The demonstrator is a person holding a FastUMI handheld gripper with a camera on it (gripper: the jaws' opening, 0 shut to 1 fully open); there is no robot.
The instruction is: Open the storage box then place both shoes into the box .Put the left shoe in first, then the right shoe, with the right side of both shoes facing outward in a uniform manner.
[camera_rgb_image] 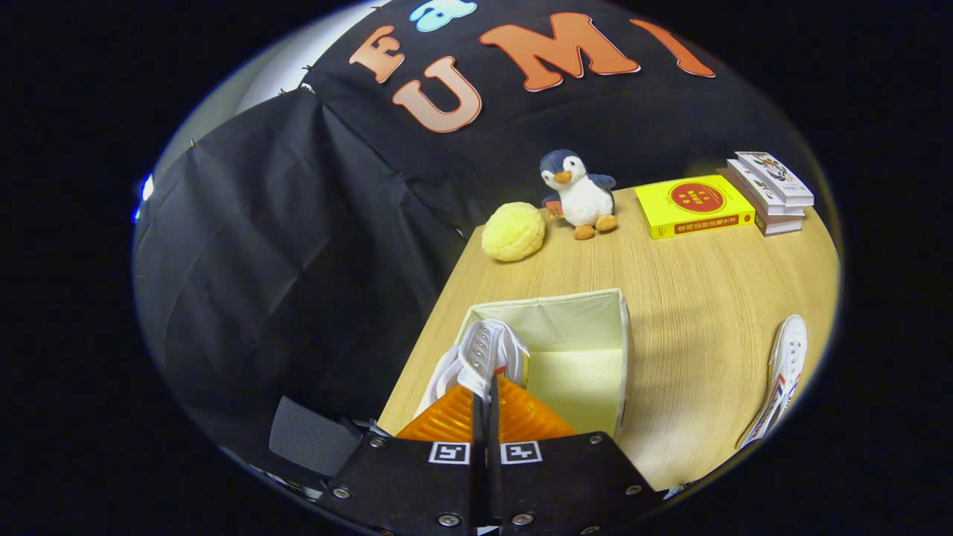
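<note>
An open pale-yellow fabric storage box (588,316) stands on the wooden table just ahead of my fingers. A white sneaker (480,357) hangs over the box's left side, its upper pinched between my fingers. My gripper (485,383) is shut on that shoe, held above the box's near wall. A second white sneaker (785,372) with red and blue stripes lies on the table well to the right of the box.
Beyond the box sit a yellow round plush (514,232), a penguin toy (581,195), a yellow book (694,206) and a stack of books (770,190). The table's left edge (432,327) runs close beside the box, with black cloth past it.
</note>
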